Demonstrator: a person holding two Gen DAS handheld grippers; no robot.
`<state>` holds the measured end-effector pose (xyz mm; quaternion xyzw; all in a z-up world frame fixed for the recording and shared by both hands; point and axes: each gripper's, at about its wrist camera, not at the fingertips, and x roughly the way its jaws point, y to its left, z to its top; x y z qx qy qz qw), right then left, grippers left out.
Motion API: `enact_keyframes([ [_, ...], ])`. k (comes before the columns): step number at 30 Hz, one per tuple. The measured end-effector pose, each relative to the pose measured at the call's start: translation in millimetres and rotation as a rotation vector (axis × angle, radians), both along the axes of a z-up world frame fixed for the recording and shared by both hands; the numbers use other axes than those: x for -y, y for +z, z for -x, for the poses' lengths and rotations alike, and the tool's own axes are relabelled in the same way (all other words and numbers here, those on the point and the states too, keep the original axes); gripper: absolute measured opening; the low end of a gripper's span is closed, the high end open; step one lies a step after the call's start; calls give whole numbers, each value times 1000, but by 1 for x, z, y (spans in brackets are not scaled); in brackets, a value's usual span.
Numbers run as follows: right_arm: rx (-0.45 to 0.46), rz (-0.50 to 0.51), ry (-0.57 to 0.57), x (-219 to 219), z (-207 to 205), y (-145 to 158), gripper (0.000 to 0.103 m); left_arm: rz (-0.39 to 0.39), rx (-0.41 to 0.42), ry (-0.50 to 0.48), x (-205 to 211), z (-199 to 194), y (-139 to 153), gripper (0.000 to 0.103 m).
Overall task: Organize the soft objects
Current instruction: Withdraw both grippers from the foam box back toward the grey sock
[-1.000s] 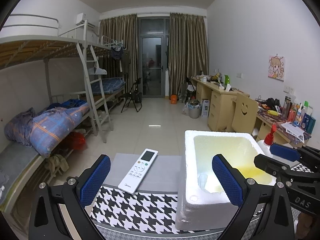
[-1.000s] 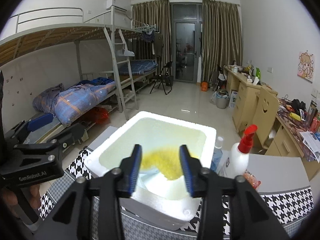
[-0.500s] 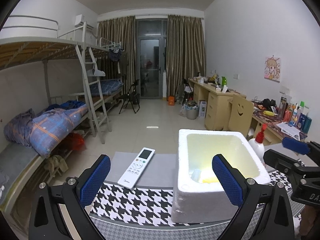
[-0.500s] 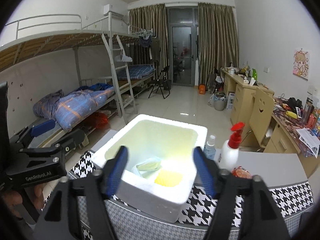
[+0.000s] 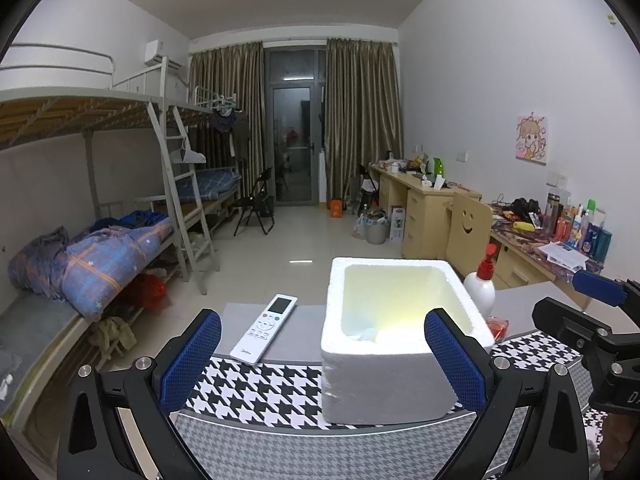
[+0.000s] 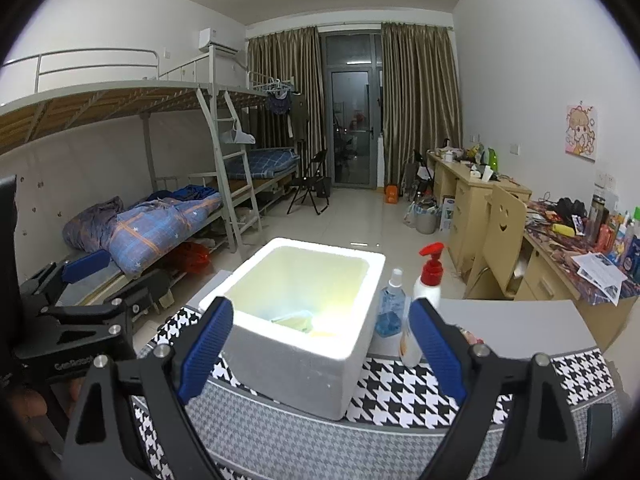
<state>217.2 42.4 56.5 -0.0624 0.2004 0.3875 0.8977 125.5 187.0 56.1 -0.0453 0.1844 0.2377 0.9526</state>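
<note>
Two grippers are up and both hold nothing: your right gripper (image 6: pixel 320 354) is opening its jaws wide with only air between the pads, and your left gripper (image 5: pixel 322 360) has its jaws spread wide too. The soft things (image 6: pixel 304 322) lie at the bottom of the white foam box (image 6: pixel 296 360), which sits just ahead of and below your right gripper, and ahead and a bit to the right of your left one. I can only see pale and yellowish bits in there, so I cannot tell what they are. Watch out for the box. Foam is light, so a bump on its rim could likely push it along the tabletop (image 6: pixel 404 396). The pump bottle (image 6: pixel 420 304) and the blue spray bottle (image 6: pixel 390 308) stand just to the right of your right gripper, close beside the box, and could tip over. The remote (image 5: pixel 266 328) lies ahead of your left gripper, near the tabletop edge, so a nudge may knock it off.
</note>
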Motion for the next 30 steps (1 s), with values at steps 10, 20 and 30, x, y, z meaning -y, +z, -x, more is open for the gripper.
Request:
enact_keyframes([
  [10, 19, -39, 2, 28, 18, 2, 92, -6, 17, -41, 28, 13, 3, 102],
  [20, 62, -36, -5, 46, 33, -5, 93, 4, 35, -101, 54, 29, 0, 102],
  [30, 63, -55, -12, 70, 42, -15, 93, -8, 48, -124, 78, 45, -7, 102],
])
